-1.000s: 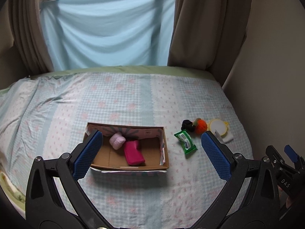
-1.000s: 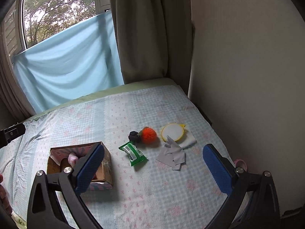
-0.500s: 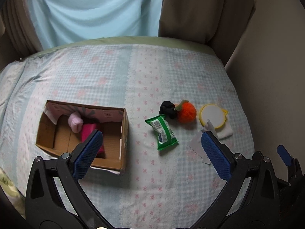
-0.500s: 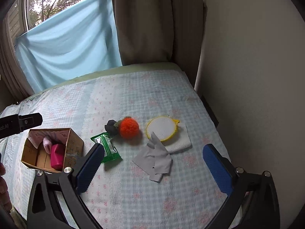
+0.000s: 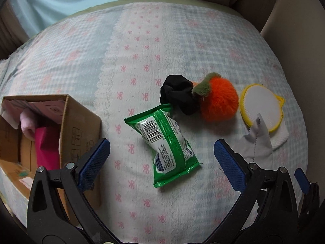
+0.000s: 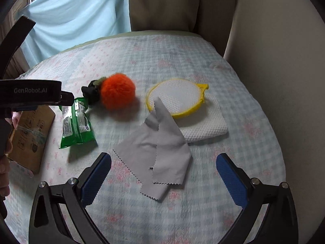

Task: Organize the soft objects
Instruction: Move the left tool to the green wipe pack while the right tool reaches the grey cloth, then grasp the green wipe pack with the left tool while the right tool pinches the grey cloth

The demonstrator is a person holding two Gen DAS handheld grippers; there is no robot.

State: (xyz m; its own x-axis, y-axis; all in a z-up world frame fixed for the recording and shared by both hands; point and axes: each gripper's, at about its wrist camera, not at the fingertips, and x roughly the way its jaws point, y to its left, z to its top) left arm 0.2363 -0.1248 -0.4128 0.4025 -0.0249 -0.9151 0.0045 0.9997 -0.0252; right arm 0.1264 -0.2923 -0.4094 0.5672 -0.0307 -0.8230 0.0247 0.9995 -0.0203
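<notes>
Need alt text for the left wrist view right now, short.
The open left gripper hovers over a green wipes pack on a patterned bedspread. A cardboard box sits left; a black scrunchie, orange pom-pom and grey cloth lie right.

One open brown cardboard box (image 5: 80,122) sits on the bed, and two soft things lie inside it: one pale pink plush piece (image 5: 28,122) and one magenta folded cloth (image 5: 46,148). Outside the box are six things: one green plastic wipes packet (image 5: 164,140), one black fabric scrunchie (image 5: 177,95), one orange fluffy pompom (image 5: 219,103), one round yellow-rimmed white mesh pad (image 6: 178,97), one grey zigzag-edged cloth (image 6: 160,148) and one white waffle-textured folded cloth (image 6: 207,124).
</notes>
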